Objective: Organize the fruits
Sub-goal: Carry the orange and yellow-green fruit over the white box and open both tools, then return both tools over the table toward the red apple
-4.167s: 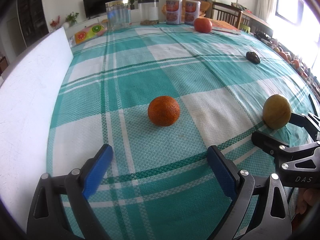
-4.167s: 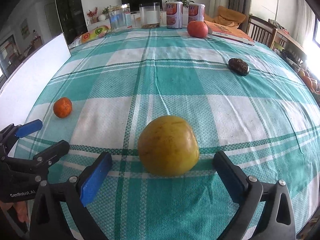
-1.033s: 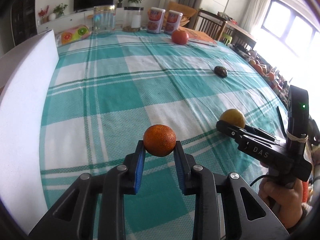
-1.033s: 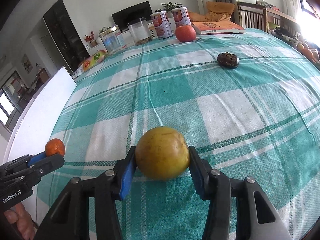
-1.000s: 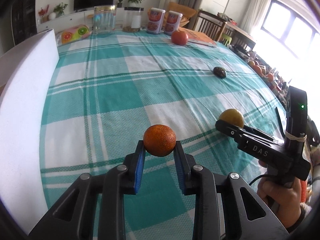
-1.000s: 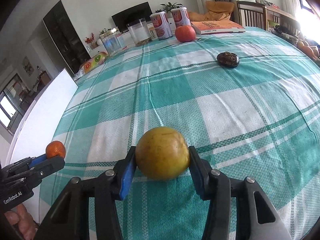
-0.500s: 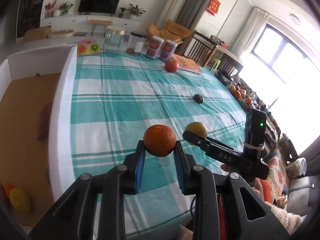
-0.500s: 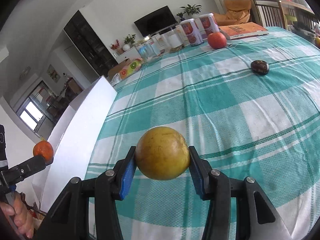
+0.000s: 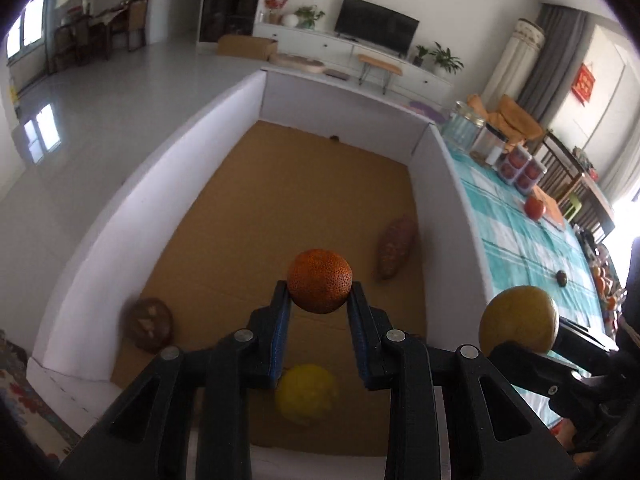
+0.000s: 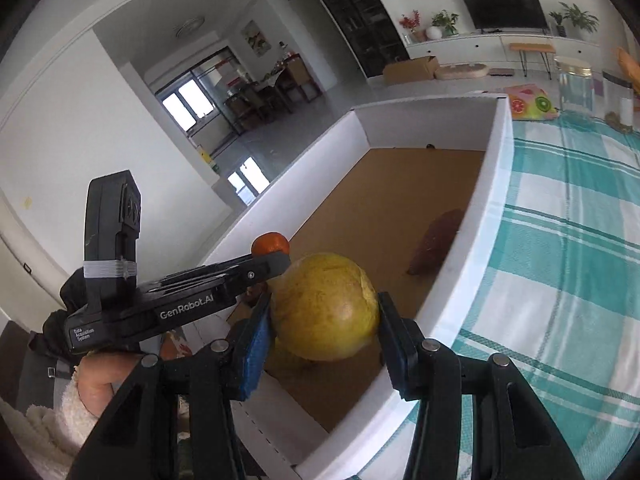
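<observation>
Gripping at the widest girth is shown on both tools. The left gripper point(image 9: 319, 305) is closed on a mandarin orange point(image 9: 320, 281), held between the blue pads above the brown floor of the white-walled box point(image 9: 436, 184). The right gripper point(image 10: 322, 334) is closed on a larger yellow-green round fruit point(image 10: 325, 306), held over the near wall of the box beside the checked tablecloth point(image 10: 568, 248).

The mandarin is judged light, with soft, pebbled peel that should resist slipping but may bruise under a hard squeeze. The yellow fruit is judged heavier, firmer and smoother, so slipping is more likely; the hold should be kept at its middle.

Three fruits already lie in the box: a yellow fruit point(image 9: 306, 394) and two brownish ones point(image 9: 394, 246), kind unclear.
</observation>
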A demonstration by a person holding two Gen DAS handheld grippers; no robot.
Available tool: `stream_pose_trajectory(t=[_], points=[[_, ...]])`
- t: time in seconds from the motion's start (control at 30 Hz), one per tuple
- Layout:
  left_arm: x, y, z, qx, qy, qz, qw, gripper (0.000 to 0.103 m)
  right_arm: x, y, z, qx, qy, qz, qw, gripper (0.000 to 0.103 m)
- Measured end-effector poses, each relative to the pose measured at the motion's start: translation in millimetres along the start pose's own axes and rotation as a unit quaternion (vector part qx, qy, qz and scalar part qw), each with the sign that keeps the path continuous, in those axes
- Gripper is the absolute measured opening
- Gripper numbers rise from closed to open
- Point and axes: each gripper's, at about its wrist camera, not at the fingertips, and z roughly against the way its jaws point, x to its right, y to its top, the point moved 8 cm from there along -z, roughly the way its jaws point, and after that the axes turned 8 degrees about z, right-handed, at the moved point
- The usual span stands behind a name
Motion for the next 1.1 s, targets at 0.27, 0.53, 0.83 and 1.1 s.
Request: stream_pose_trajectory(t=[0.27,0.53,0.83,1.1], points=[[-36.0,-4.9,-15.6,0.016,0.083,0.036,0.9958,0.069,-12.4,-4.1,-48.9,-0.036,-0.023,0.045,0.998,0.059],[5.8,6.5,-8.4,0.061,0.081,-0.009,0.9948,0.084,71.3,-15.6,41.1,0.056,-0.107,-0.005,0.993,0.091],[143.8,-21.7,11.7,0.049,-0.056,-0.111,0.991,0.084,249.8,-134.5,158.9,0.027,-0.388,-0.114,0.914,0.102],[276.0,-111.1,-34.0,-0.068,-0.156,-0.204,0.964,0.085,297.8,-192.8,218.3,0.031,-0.449,-0.211,0.868,0.102]])
